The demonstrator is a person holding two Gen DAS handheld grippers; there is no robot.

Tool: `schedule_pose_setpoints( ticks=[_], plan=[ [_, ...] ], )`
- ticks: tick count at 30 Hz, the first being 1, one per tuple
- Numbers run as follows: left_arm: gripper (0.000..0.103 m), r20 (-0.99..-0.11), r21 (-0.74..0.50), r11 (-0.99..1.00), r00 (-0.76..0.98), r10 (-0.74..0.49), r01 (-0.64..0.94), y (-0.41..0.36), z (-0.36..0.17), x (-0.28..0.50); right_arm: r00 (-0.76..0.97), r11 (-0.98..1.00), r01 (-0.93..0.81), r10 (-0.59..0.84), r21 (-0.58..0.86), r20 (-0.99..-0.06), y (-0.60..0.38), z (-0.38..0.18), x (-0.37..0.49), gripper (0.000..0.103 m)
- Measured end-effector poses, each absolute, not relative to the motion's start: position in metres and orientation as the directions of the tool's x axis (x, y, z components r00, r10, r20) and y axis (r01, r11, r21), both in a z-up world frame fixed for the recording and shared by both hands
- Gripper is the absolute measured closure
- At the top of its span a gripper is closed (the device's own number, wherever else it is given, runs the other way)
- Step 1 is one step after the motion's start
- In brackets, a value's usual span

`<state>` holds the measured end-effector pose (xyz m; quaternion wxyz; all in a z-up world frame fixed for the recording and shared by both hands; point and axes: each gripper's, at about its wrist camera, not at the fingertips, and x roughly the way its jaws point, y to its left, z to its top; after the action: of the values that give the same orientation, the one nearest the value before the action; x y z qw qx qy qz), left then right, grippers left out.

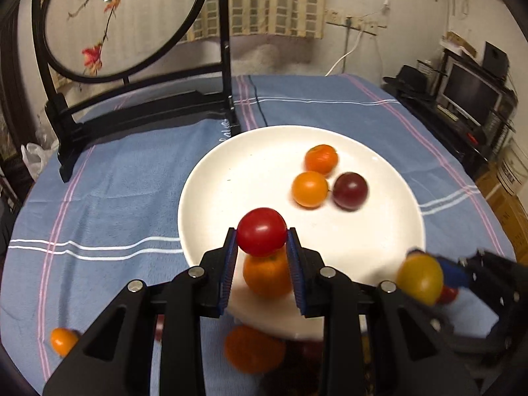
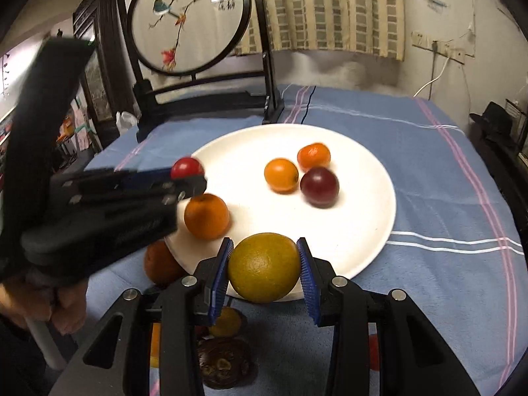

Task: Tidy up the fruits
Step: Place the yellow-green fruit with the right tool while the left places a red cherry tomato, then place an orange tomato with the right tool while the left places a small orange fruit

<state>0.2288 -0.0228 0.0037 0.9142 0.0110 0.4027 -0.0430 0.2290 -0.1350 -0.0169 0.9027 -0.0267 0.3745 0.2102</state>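
A white plate point(image 1: 231, 178) point(image 2: 363, 198) lies on the blue cloth. On it sit two small orange fruits point(image 1: 309, 188) point(image 2: 281, 175), a dark red fruit point(image 1: 349, 190) point(image 2: 319, 187) and an orange point(image 1: 266, 272) point(image 2: 206, 216). My left gripper point(image 1: 261, 236) point(image 2: 189, 178) is shut on a red tomato point(image 1: 261, 231) point(image 2: 186, 167), held above the plate's near-left part. My right gripper point(image 2: 264, 267) point(image 1: 429, 274) is shut on a yellow-green citrus point(image 2: 264, 267) point(image 1: 419, 278) over the plate's near rim.
Loose fruit lies on the cloth by the plate's near edge: an orange point(image 1: 254, 348) point(image 2: 161, 262), a small orange fruit point(image 1: 62, 340), a dark brown fruit point(image 2: 224, 364). A black framed round embroidery screen point(image 1: 122, 19) point(image 2: 188, 23) stands at the back left.
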Motion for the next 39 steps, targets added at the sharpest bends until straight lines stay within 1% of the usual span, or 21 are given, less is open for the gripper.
schedule_pose_setpoints(
  ticks=[3, 4, 5, 6, 7, 9, 11, 13, 14, 15, 17, 19, 23, 27, 29, 32, 34, 36, 37, 38, 39],
  plan=[
    [0.074, -0.750, -0.045, 0.997, 0.657, -0.075, 0.062, -0.019, -0.006, 0.244, 0.620, 0.907, -0.399, 0.376, 0.136, -0.688, -0.137, -0.022, 0.233, 0.063],
    [0.073, -0.758, -0.051, 0.997, 0.648, -0.075, 0.055, -0.018, -0.010, 0.249, 0.618, 0.906, -0.398, 0.382, 0.146, -0.687, -0.137, -0.025, 0.234, 0.059],
    [0.073, -0.763, -0.054, 0.997, 0.643, -0.073, 0.048, -0.018, -0.014, 0.251, 0.620, 0.908, -0.393, 0.381, 0.149, -0.686, -0.138, -0.027, 0.236, 0.045],
    [0.065, -0.767, -0.056, 0.997, 0.638, -0.071, 0.043, -0.018, -0.017, 0.253, 0.625, 0.914, -0.379, 0.369, 0.146, -0.687, -0.140, -0.028, 0.236, 0.043],
    [0.055, -0.766, -0.054, 0.998, 0.640, -0.067, 0.039, -0.019, -0.019, 0.254, 0.629, 0.917, -0.371, 0.362, 0.144, -0.688, -0.141, -0.028, 0.236, 0.043],
    [0.048, -0.758, -0.043, 0.998, 0.650, -0.057, 0.038, -0.019, -0.019, 0.250, 0.628, 0.914, -0.373, 0.374, 0.157, -0.683, -0.143, -0.026, 0.235, 0.042],
    [0.047, -0.747, -0.035, 0.998, 0.663, -0.055, 0.044, -0.018, -0.016, 0.242, 0.633, 0.915, -0.370, 0.376, 0.162, -0.676, -0.145, -0.024, 0.232, 0.042],
    [0.034, -0.736, -0.037, 0.999, 0.675, -0.048, 0.032, -0.013, -0.010, 0.232, 0.634, 0.916, -0.369, 0.371, 0.155, -0.679, -0.146, -0.024, 0.229, 0.039],
    [0.032, -0.732, -0.039, 0.999, 0.679, -0.046, 0.026, -0.010, -0.007, 0.228, 0.635, 0.918, -0.367, 0.365, 0.150, -0.680, -0.146, -0.024, 0.227, 0.036],
    [0.030, -0.726, -0.043, 0.999, 0.686, -0.046, 0.022, -0.007, -0.004, 0.222, 0.636, 0.919, -0.365, 0.362, 0.147, -0.682, -0.147, -0.024, 0.225, 0.036],
    [0.025, -0.713, -0.046, 0.999, 0.700, -0.044, 0.015, -0.001, 0.001, 0.210, 0.637, 0.918, -0.370, 0.361, 0.140, -0.681, -0.147, -0.023, 0.221, 0.036],
    [0.018, -0.701, -0.031, 1.000, 0.713, -0.023, 0.002, 0.008, 0.004, 0.197, 0.638, 0.912, -0.386, 0.371, 0.137, -0.674, -0.145, -0.020, 0.218, 0.036],
    [0.017, -0.692, 0.010, 0.999, 0.721, 0.031, -0.033, 0.030, 0.003, 0.177, 0.623, 0.873, -0.471, 0.431, 0.127, -0.653, -0.132, -0.012, 0.201, 0.036],
    [0.016, -0.705, -0.023, 0.996, 0.707, 0.048, -0.090, 0.058, -0.003, 0.163, 0.576, 0.822, -0.561, 0.471, 0.095, -0.668, -0.111, -0.013, 0.180, 0.036],
    [0.016, -0.716, -0.020, 0.994, 0.695, 0.062, -0.110, 0.066, -0.008, 0.163, 0.555, 0.805, -0.588, 0.473, 0.080, -0.684, -0.102, -0.016, 0.171, 0.036],
    [0.016, -0.726, 0.002, 0.991, 0.681, 0.091, -0.131, 0.072, -0.014, 0.164, 0.534, 0.779, -0.625, 0.478, 0.056, -0.698, -0.091, -0.019, 0.159, 0.042],
    [0.016, -0.731, 0.003, 0.990, 0.675, 0.097, -0.140, 0.075, -0.016, 0.166, 0.524, 0.766, -0.642, 0.480, 0.044, -0.704, -0.084, -0.021, 0.152, 0.042],
    [0.016, -0.741, 0.007, 0.990, 0.665, 0.097, -0.138, 0.075, -0.019, 0.167, 0.524, 0.760, -0.649, 0.466, 0.019, -0.713, -0.078, -0.026, 0.149, 0.050],
    [0.016, -0.742, 0.010, 0.991, 0.663, 0.098, -0.134, 0.073, -0.019, 0.166, 0.524, 0.760, -0.650, 0.460, 0.013, -0.717, -0.076, -0.028, 0.149, 0.057],
    [0.016, -0.743, 0.016, 0.991, 0.662, 0.099, -0.130, 0.071, -0.020, 0.166, 0.520, 0.760, -0.650, 0.454, 0.010, -0.724, -0.073, -0.032, 0.150, 0.061],
    [0.016, -0.743, 0.021, 0.992, 0.662, 0.101, -0.127, 0.070, -0.020, 0.166, 0.519, 0.760, -0.650, 0.443, -0.001, -0.731, -0.071, -0.036, 0.152, 0.062]
  ],
)
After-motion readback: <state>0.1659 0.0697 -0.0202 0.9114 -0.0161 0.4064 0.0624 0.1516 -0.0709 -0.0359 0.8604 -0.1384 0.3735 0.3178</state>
